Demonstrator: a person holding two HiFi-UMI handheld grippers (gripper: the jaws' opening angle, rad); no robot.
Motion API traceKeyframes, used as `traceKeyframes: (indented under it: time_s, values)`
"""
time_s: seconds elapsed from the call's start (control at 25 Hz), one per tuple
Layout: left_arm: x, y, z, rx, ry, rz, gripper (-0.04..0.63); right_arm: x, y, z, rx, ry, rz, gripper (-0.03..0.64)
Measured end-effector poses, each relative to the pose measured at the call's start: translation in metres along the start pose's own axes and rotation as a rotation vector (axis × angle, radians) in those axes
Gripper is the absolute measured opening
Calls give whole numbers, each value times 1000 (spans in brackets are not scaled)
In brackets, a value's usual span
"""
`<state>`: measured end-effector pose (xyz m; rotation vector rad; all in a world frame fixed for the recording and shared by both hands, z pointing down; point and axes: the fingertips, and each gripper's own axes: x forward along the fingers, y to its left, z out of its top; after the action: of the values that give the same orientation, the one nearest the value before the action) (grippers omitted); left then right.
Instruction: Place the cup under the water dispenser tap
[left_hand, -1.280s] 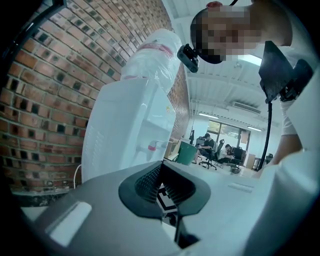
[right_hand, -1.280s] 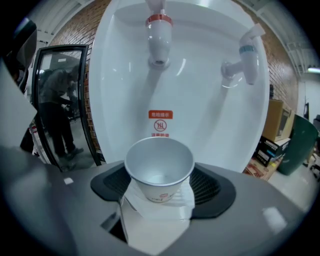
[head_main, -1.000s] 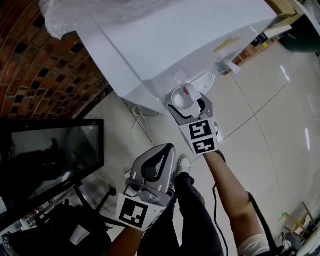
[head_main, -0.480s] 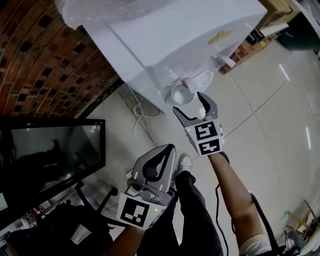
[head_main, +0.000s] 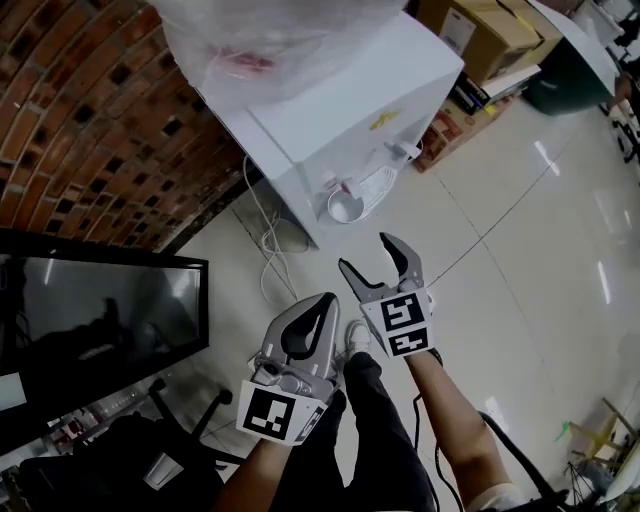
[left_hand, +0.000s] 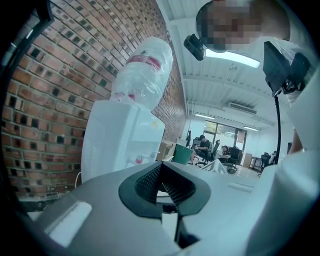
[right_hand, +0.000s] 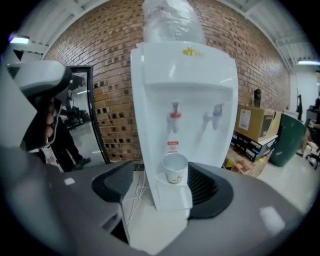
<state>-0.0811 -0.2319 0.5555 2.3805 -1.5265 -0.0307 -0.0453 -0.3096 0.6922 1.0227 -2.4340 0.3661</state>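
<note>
Cup (right_hand: 174, 169) upright on drip tray (right_hand: 172, 196) of water dispenser (head_main: 330, 110), directly below red tap (right_hand: 174, 116). Right gripper (head_main: 366, 253) at cup's 6 o'clock in head view, apart from it; jaws spread wide, closing, nothing between. Left gripper (head_main: 325, 300) at 7 o'clock of right gripper, jaws pressed together, empty.

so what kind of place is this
Most likely an open-plan office: a water dispenser stands against a brick wall, people sit on office chairs at desks further back, and cardboard boxes are stacked beside it.
</note>
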Motion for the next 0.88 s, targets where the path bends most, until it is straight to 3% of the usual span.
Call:
traceKeyframes:
  time_s: [0.24,0.6,0.88]
  values:
    - [-23,-18,36,17,-15,-5,-9,-65,26,46,-1,-40,-6,208]
    - [-51,-45,97,104,-52,-48,-9,-153,65,141,51,-201,-5,136]
    - [-82,-57,143,128,-95,-67,-9,-212,94,194,-7,-272,-12,70]
